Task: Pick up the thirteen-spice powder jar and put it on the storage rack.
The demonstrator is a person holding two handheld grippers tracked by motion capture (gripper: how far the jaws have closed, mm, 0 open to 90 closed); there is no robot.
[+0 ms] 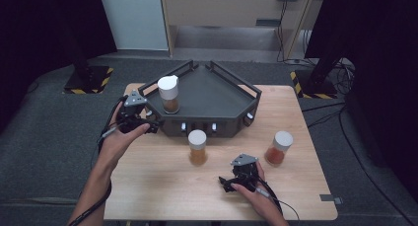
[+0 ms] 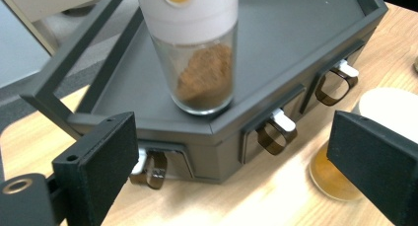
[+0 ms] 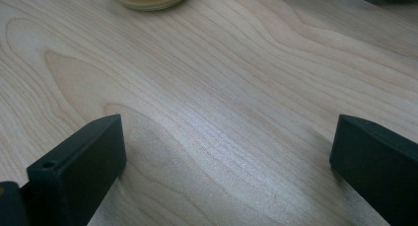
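The left gripper (image 2: pixel 231 152) stands with its jaws wide apart and nothing between them. Just ahead of it, the spice jar with brown powder (image 2: pixel 199 53) stands upright on the dark tray (image 2: pixel 296 48), near the tray's corner; the jar's white cap is cut off at the top of the left gripper view. To the right of this gripper, a second jar with orange-brown content (image 1: pixel 197 147) stands on the table (image 1: pixel 157 181), partly hidden behind the right jaw. The right gripper (image 3: pixel 226 162) is also open and empty, low over bare wood. A third jar with reddish content (image 1: pixel 279 148) stands to its right.
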